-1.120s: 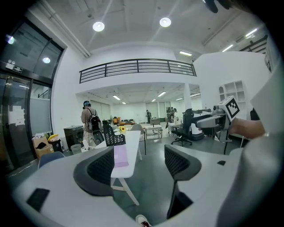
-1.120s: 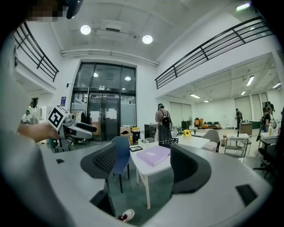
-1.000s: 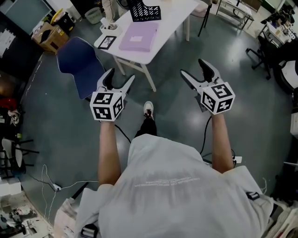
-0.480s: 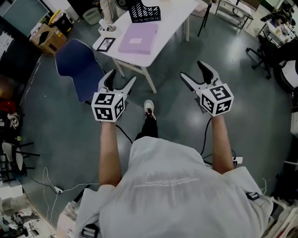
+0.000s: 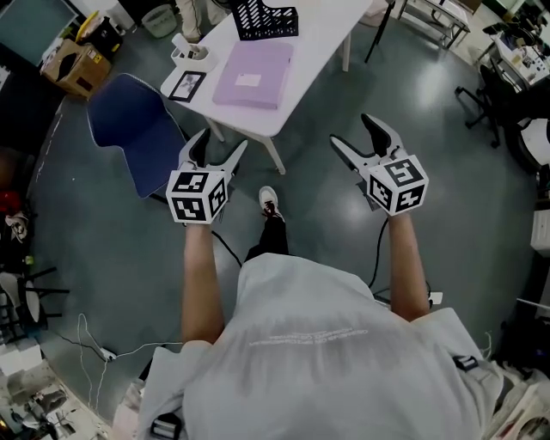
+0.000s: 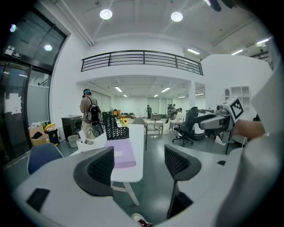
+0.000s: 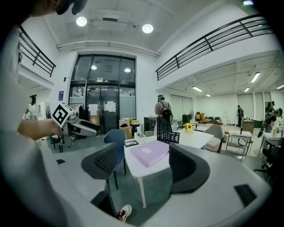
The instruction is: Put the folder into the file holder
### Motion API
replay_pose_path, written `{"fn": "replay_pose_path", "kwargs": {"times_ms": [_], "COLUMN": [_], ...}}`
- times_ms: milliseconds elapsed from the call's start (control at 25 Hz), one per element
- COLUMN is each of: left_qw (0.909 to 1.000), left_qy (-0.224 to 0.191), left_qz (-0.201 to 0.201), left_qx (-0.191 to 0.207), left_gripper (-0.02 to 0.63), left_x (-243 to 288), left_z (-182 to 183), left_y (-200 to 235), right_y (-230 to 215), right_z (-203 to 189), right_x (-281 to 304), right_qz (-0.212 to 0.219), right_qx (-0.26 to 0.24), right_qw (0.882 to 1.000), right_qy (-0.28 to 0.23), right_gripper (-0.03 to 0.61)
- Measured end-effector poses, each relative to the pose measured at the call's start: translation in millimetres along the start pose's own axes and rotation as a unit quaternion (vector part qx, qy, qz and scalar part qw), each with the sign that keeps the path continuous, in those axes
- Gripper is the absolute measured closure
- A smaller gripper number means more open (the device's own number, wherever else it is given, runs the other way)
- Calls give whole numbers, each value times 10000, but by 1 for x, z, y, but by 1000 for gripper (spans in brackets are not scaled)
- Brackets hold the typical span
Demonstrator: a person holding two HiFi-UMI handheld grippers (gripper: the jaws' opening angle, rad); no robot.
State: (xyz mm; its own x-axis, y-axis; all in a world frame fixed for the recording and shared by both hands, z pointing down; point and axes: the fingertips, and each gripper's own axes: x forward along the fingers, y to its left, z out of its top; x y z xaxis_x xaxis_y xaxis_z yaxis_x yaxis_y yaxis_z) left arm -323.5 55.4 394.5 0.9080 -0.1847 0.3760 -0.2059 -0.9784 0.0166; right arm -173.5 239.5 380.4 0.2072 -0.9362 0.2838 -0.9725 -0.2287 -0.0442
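A purple folder (image 5: pixel 247 76) lies flat on the white table (image 5: pixel 322 34), ahead of me. At the table's far end stands the black mesh file holder (image 5: pixel 265 19). My left gripper (image 5: pixel 222 144) is held in the air short of the table's near corner, jaws open and empty. My right gripper (image 5: pixel 352 131) hangs to the right of the table, also open with nothing in it. In the left gripper view the folder (image 6: pixel 122 155) and file holder (image 6: pixel 116 129) show past the left jaw. The right gripper view frames the folder (image 7: pixel 151 153) between its jaws, with the file holder (image 7: pixel 167 135) behind it.
A blue chair (image 5: pixel 137 129) stands left of the table. A white cup (image 5: pixel 191 53) and a framed picture (image 5: pixel 187 84) sit on the table's left end. A person with a backpack (image 6: pixel 88 115) stands beyond it. Office chairs (image 5: pixel 507 94) are at the right, cables (image 5: pixel 94 344) on the floor.
Both grippers have moved forward toward the table with the person. In the head view the table and the blue chair have slid up and to the left. Both pairs of jaws look the same.
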Motion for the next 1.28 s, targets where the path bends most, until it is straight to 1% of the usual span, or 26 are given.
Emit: {"fn": "replay_pose_path", "kwargs": {"times_ms": [200, 480, 600, 760, 880, 1000, 1120, 1280], "left_qw": [9999, 9992, 9982, 9963, 9941, 9909, 9862, 9789], "left_qy": [118, 344, 486, 682, 857, 1080, 1327, 1539], "left_qz": [-17, -25, -63, -214, -312, -455, -631, -793], "left_qx": [-81, -220, -343, -479, -580, -656, -759, -1085], "left_gripper": [252, 252, 252, 252, 252, 252, 252, 252], "left_x": [46, 113, 142, 181, 200, 213, 233, 257], "left_z": [8, 19, 15, 9, -2, -21, -38, -59], "left_y": [45, 122, 153, 185, 199, 202, 208, 208], "right_y": [-25, -56, -71, -87, -92, -96, -103, -112], "right_z": [8, 18, 18, 13, -1, -19, -36, -55], "right_x": [58, 157, 198, 250, 274, 286, 305, 327], "right_qz": [-39, -42, -73, -150, -223, -245, -192, -115], "right_qx": [74, 227, 429, 669, 684, 801, 1173, 1852], "right_qw": [9998, 9986, 9974, 9949, 9923, 9891, 9837, 9721], "right_qy": [160, 476, 575, 742, 1004, 1212, 1348, 1431], "right_gripper": [222, 223, 222, 222, 224, 224, 224, 224]}}
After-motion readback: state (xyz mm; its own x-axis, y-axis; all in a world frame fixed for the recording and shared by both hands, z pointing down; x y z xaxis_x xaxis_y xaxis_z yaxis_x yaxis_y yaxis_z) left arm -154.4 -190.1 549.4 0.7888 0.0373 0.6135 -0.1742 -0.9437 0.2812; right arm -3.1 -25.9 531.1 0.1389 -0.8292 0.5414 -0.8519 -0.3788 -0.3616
